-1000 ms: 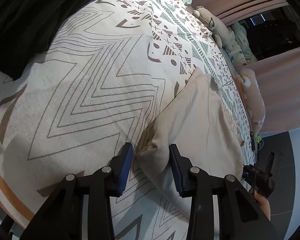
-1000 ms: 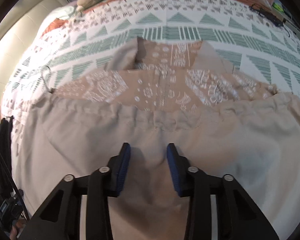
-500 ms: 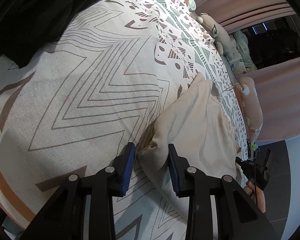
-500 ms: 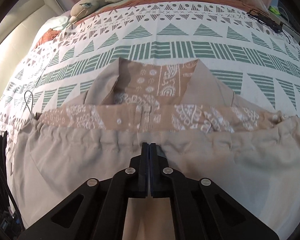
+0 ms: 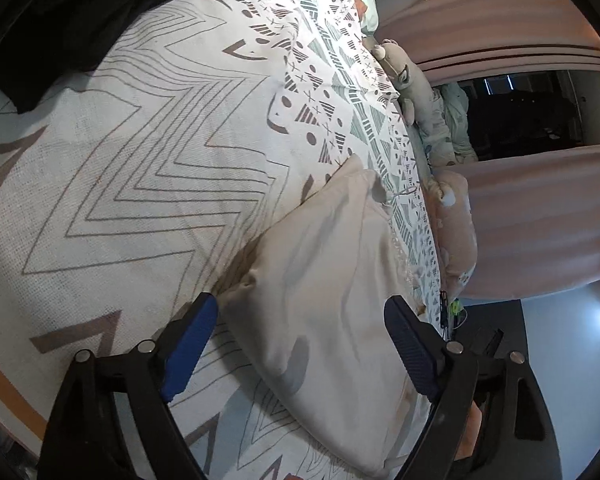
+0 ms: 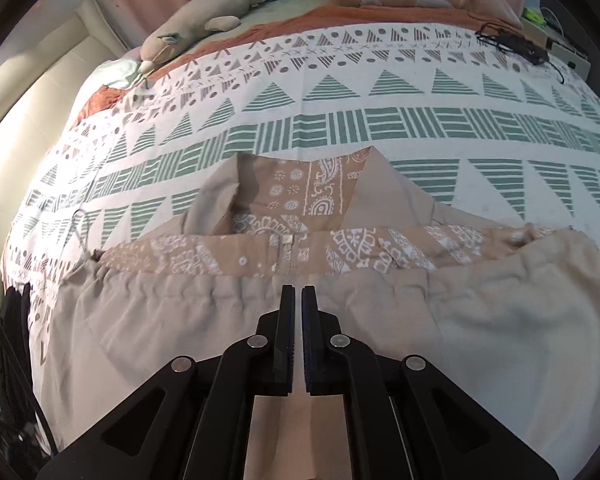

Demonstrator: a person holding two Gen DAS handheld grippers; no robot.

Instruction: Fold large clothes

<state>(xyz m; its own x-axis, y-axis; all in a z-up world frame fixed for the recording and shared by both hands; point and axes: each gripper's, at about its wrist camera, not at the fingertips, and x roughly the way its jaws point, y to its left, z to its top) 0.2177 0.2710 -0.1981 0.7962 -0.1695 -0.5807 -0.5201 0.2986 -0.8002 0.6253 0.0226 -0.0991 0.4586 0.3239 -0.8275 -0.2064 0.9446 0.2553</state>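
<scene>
So, left gripper (image 5: 300, 320) has just been opening, jaws now wide, straddling the near corner of the beige garment (image 5: 320, 280) without pressing it; the cloth runs off toward 1 o'clock across the zigzag bedspread (image 5: 120, 200). Right gripper (image 6: 298, 308) is almost closed with nothing visibly pinched, hanging over the garment's gathered seam (image 6: 180, 288), which spans 9 to 3; collar (image 6: 300, 196) at 12. The right looks nearer mid-cloth. Soft matte woven fabric, paisley lining, limp and creased.

The left gripper (image 5: 300, 320) has just spread its jaws wide; the right gripper (image 6: 298, 300) has its jaws nearly together.
</scene>
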